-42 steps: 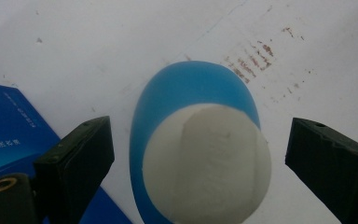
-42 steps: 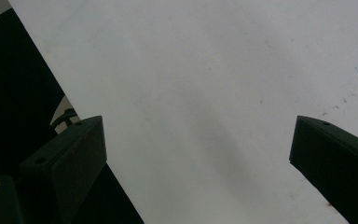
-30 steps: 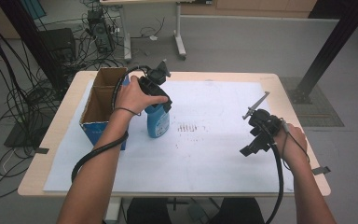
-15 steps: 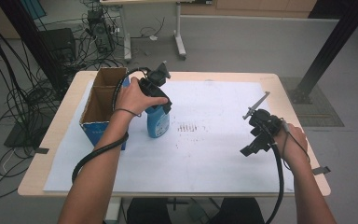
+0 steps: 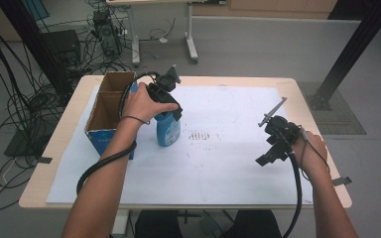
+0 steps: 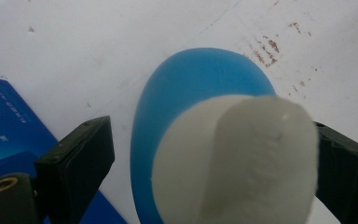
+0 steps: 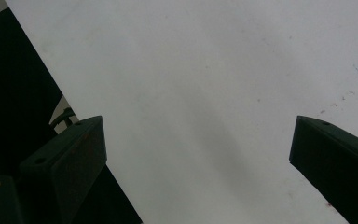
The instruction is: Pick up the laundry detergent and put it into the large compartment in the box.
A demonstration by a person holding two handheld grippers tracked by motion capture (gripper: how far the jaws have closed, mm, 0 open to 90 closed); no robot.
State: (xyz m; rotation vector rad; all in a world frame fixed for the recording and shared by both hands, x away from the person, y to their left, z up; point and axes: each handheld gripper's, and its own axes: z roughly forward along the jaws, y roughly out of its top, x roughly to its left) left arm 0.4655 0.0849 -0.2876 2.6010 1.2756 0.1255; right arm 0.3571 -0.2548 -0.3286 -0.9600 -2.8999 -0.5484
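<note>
- Left gripper view looks straight down the left tongs (image 6: 209,154) onto the bottle's white cap (image 6: 242,163): the 2 jaws stand on either side of it, the right one seemingly against the cap, the left one with white paper showing in the gap. I judge the tongs spread around the cap and not yet clamped.
- Under the cap, the blue bottle (image 6: 186,93) stands upright on the paper (image 6: 74,56), just beside the blue box (image 6: 9,126) on the tongs' left.
- High view shows the left hand (image 5: 141,104) on the left tongs (image 5: 171,116), above the bottle (image 5: 168,131), next to the open, empty-looking box (image 5: 104,106).
- Progress, as a judgement: the reach is done and the jaws are placed; closing, lifting and moving the bottle, perhaps into the box, are all left.
- Right tongs (image 5: 274,148) rest well apart over bare paper, jaws spread wide with nothing between them in the right gripper view (image 7: 200,154).
- Writing: the box side nearest the left tongs carries small pale characters, too blurred to read. The bottle's label shows faint print in the high view, too small to read. No brand can be told.
- Farther on, reddish-brown specks (image 5: 201,135) mark the paper past the bottle.
</note>
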